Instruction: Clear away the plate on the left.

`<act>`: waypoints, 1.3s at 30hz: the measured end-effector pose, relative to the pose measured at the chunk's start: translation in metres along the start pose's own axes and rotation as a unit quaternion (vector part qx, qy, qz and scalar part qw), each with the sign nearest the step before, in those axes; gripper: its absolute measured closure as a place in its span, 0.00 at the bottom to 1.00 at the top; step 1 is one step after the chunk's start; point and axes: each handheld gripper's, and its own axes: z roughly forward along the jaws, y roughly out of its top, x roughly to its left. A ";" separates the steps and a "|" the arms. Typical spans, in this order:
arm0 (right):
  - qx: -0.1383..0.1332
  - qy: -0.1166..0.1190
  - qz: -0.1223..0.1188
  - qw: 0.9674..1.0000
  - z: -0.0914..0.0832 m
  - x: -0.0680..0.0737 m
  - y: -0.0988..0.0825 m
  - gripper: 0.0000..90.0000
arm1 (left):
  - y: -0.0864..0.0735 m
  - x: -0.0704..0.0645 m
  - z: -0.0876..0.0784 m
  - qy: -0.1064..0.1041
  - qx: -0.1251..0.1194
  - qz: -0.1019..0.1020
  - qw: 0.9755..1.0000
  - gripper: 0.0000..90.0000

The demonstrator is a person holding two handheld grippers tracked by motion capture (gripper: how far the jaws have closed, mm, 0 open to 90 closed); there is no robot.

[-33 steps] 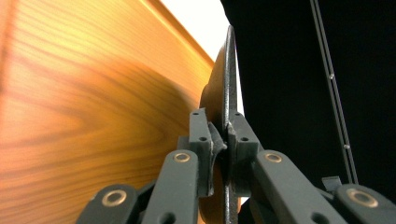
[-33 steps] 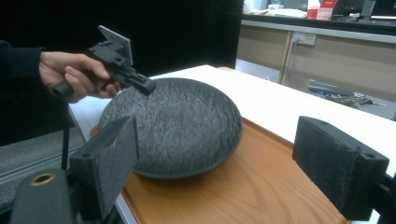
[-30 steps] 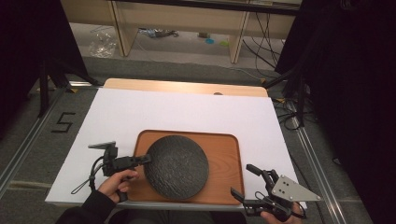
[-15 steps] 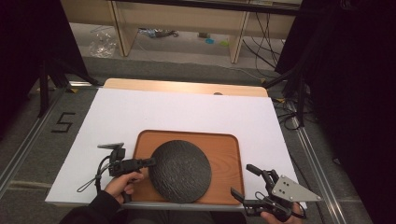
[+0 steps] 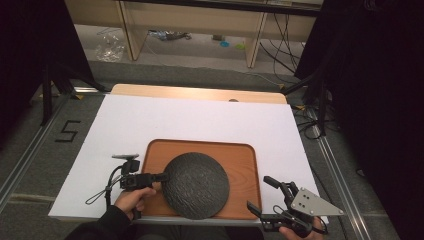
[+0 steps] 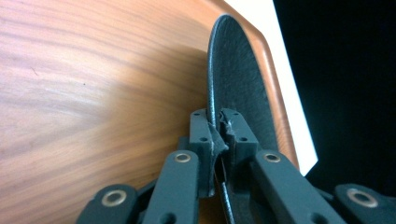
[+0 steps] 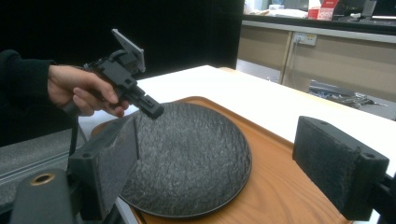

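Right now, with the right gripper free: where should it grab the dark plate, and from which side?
Probably the thin rim of the dark plate on its right edge, coming in low from the right. The plate is flat and wide, so only the rim fits between jaws. The left gripper already pinches the opposite rim; the right gripper sits open beside the wooden tray.

The left claw is clamped on the dark plate's rim, held level by the left hand; the right claw gapes wide, gripping nothing.
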 end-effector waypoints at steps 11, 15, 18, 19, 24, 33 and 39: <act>0.000 0.000 -0.001 1.000 0.000 0.000 0.000 0.17 | -0.004 -0.006 0.011 0.024 0.032 0.041 0.998 0.86; -0.001 -0.001 -0.002 1.000 0.001 0.000 0.000 0.17 | -0.005 -0.008 0.015 0.035 0.036 0.050 0.997 0.84; 0.000 -0.001 -0.002 1.000 0.000 0.000 0.000 0.17 | -0.007 -0.009 0.018 0.045 0.045 0.059 0.996 0.83; -0.004 0.003 -0.001 1.000 0.001 0.000 0.000 0.17 | -0.007 -0.010 0.020 0.046 0.044 0.060 0.996 0.82; 0.000 -0.001 -0.001 1.000 0.000 0.000 0.000 0.17 | -0.009 -0.010 0.026 0.059 0.057 0.065 0.995 0.80; 0.000 -0.001 -0.001 1.000 0.000 0.000 0.000 0.17 | -0.009 -0.011 0.027 0.058 0.059 0.073 0.994 0.78; 0.000 -0.001 -0.002 1.000 0.000 0.000 0.000 0.17 | -0.008 -0.015 0.024 0.076 0.056 0.087 0.992 0.71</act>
